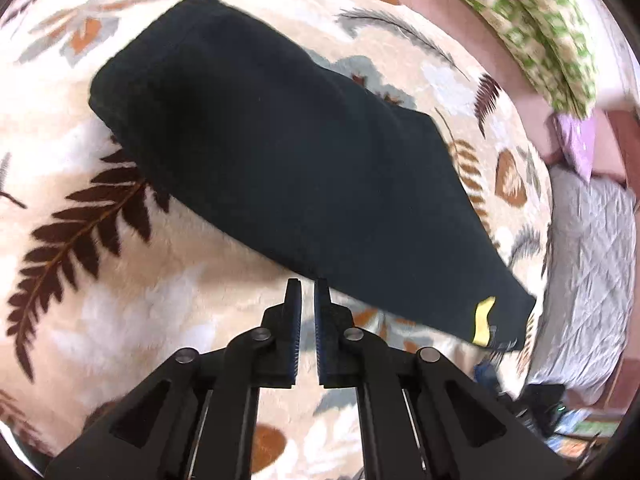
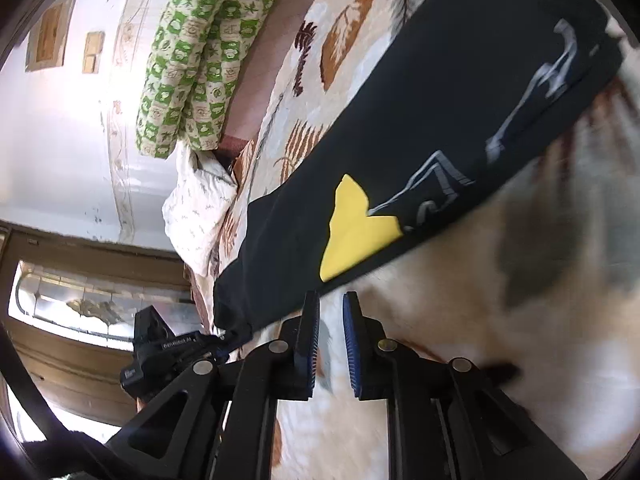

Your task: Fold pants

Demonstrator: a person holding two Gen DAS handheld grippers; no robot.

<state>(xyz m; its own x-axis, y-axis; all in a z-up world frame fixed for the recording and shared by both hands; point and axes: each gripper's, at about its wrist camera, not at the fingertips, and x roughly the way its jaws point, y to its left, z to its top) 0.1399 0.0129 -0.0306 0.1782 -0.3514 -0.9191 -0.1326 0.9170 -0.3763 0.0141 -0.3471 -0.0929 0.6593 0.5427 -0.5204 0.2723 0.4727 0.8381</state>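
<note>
Left wrist view: black pants lie folded into 1 long dark strip on the leaf-print blanket, yellow patch showing. Left gripper and right gripper sit slightly parted, empty.

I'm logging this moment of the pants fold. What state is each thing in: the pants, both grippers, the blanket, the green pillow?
pants: folded into a long band, lying flat on the blanket, held by neither gripper.
left gripper: fingers slightly apart, empty, just short of the pants' near edge.
right gripper: fingers slightly apart, empty, at the pants' edge below the yellow patch.
blanket: spread out.
green pillow: bent double.
</note>
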